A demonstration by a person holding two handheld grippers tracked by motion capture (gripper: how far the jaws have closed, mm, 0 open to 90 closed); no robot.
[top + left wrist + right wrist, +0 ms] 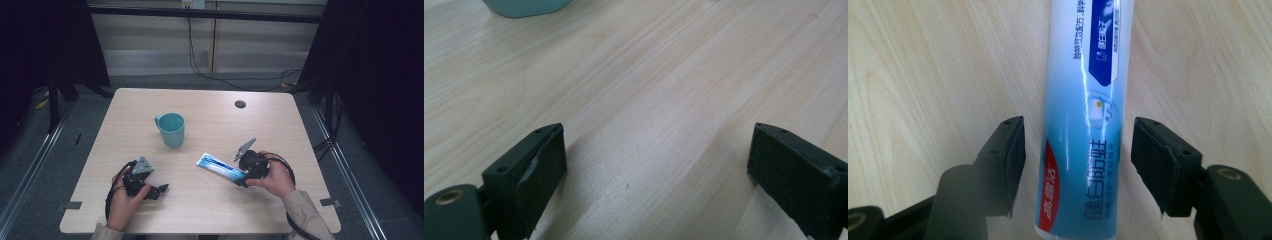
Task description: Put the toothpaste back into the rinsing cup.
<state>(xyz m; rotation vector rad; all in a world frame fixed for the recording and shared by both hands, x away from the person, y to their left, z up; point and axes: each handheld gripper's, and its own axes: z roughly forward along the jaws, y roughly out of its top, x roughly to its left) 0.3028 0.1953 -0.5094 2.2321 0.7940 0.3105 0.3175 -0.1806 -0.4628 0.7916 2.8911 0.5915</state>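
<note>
Left claw [162,190] rests released and empty on the table [210,200], the cup [171,129] standing well apart beyond it. At the right, the tube [1083,125] lies flat between the right claw's [1073,165] spread jaws, not yet gripped. I'd say center the jaws on the tube and close gently, so it doesn't squirm or crush.

Matt pale wood table [210,195], glossy plastic toothpaste tube [1083,120], smooth teal cup [171,129]
</note>
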